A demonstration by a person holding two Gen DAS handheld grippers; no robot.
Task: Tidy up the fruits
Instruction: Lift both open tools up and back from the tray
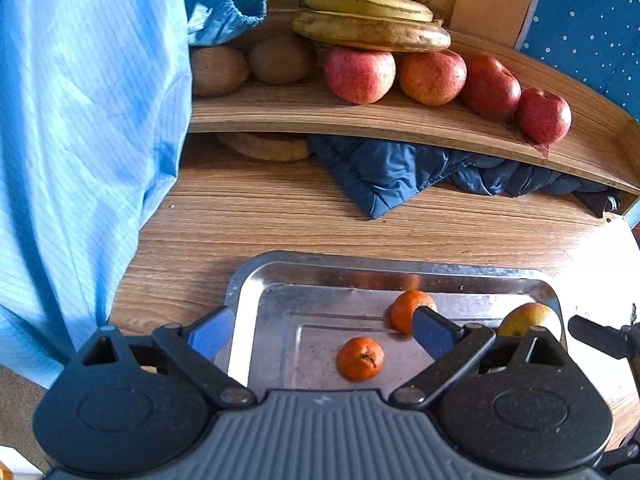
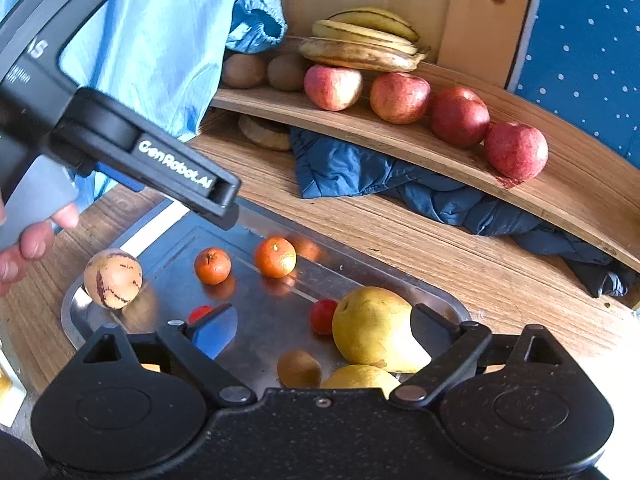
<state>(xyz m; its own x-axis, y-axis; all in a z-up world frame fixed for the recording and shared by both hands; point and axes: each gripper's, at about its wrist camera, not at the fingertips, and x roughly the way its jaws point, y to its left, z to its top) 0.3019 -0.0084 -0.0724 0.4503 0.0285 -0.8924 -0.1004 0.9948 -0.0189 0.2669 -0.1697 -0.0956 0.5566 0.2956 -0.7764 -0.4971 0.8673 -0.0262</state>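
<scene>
Both claws wide apart, nothing between the pads. No earlier view, so this only covers how things lie now.

Left claw hangs over the metal tray on the table. One tangerine sits on the tray floor just ahead, between the fingers' line but untouched. Second tangerine is right behind the right finger, contact unclear.

Right claw hangs over the near end of the same tray. Big yellow pear lies just inside its right finger; I can't tell if it touches. Cherry tomato sits just left of the pear, kiwi and a yellow fruit close under the claw body. Striped melon-like fruit is far left on the tray rim.

Well beyond both claws, the wooden shelf already holds sorted rows: bananas, four apples, two kiwis.

My read: between picks. Shelf is part-filled, tray still has loose fruit.

Likely next move:
- left: drop onto the near tangerine, centre it, close gently since it will roll on bare steel
- right: pear is the obvious target; wide body, so grip across the fat part and clear the tomato first
- the claws are close together over the tray; stagger the lifts
</scene>
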